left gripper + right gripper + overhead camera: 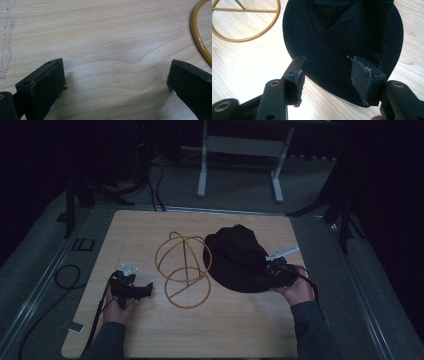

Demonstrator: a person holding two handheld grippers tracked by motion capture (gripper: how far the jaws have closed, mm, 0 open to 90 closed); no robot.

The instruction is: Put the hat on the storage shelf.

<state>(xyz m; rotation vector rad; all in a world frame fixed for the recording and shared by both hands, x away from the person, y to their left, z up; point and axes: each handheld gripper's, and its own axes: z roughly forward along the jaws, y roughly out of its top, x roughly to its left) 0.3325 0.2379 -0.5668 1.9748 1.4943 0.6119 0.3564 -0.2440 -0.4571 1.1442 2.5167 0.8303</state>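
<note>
On the wooden tabletop [150, 330], a black hat [237, 257] lies just beside the gold wire stand [182, 270], not yet on it. Right tongs [325, 72] gape around its brim, ungripped; left tongs [115, 82] rest open, empty. Placing the hat seemingly remains.

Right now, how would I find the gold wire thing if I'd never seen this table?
Start at the wooden table and look near its middle. Left of the black hat, with the left gripper farther left, sits the gold wire stand. It is the only see-through thing: thin golden hoops and rods you can look right through, not soft dark cloth.
</note>
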